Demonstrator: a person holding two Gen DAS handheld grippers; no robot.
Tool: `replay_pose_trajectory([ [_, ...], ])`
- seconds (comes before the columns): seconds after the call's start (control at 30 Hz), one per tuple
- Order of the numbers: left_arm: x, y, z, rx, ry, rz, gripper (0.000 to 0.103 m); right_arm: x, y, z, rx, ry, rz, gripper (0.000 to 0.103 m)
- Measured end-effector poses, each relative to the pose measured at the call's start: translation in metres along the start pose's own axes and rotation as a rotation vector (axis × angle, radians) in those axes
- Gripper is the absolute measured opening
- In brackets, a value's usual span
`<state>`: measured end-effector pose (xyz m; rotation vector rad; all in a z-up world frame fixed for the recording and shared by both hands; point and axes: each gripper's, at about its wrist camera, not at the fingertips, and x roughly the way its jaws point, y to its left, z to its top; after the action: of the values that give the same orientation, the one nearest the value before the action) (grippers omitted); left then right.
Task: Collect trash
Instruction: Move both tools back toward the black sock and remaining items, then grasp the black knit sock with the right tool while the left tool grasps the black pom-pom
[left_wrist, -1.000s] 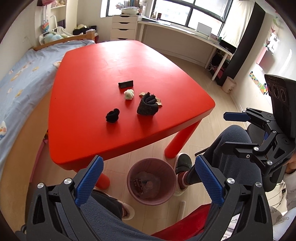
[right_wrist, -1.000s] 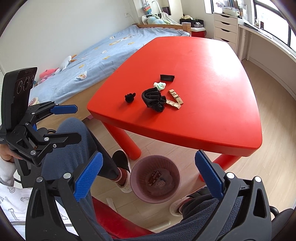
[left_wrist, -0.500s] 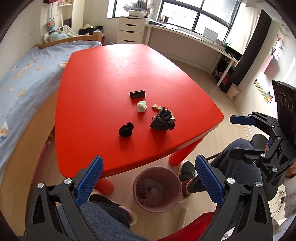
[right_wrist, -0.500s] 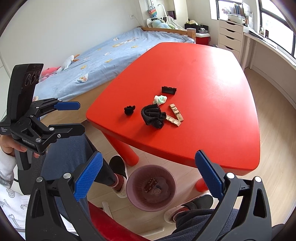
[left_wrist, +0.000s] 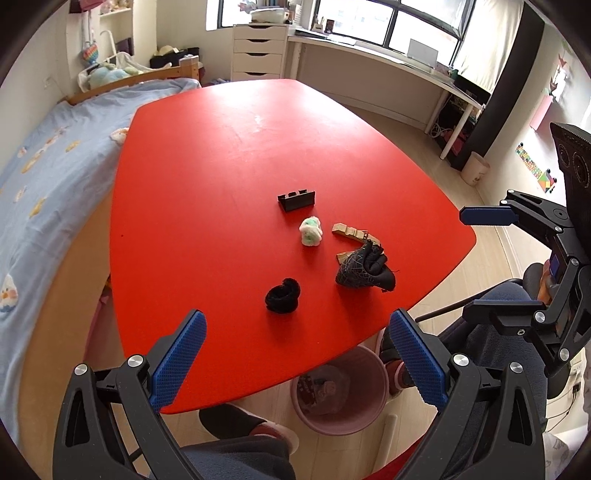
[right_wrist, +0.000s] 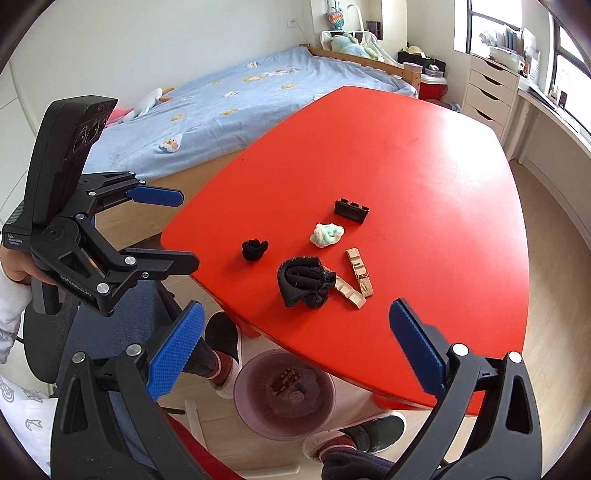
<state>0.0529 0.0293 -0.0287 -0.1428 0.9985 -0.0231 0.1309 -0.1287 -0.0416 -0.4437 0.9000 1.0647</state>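
Black fabric wad (left_wrist: 282, 295) just ahead of left gripper (left_wrist: 295, 356); right gripper (right_wrist: 293, 349) farther; both wide open, empty.

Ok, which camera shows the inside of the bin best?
The right wrist view: most of the bin is open to it, with scraps inside. In the left wrist view the table edge hides part of the bin.

The pink bin (left_wrist: 341, 391) sits half under the table (left_wrist: 221, 166) edge at 6 o'clock, its contents too murky to name; the dark bundle (right_wrist: 304, 282) covers one wooden piece's (right_wrist: 351, 291) end.
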Motion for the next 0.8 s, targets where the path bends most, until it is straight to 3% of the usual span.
replay_pose_trajectory([
  [0.23, 0.029, 0.009, 0.013, 0.016, 0.066, -0.003, 0.095, 0.034, -0.001, 0.010, -0.042, 0.071, 0.007, 0.098],
  [0.6, 0.069, 0.013, 0.014, 0.034, 0.143, 0.023, 0.095, 0.068, -0.004, 0.016, -0.041, 0.111, 0.015, 0.097],
  [0.8, 0.076, 0.011, 0.014, 0.043, 0.148, 0.028, 0.095, 0.081, -0.006, 0.015, -0.044, 0.131, -0.004, 0.079],
])
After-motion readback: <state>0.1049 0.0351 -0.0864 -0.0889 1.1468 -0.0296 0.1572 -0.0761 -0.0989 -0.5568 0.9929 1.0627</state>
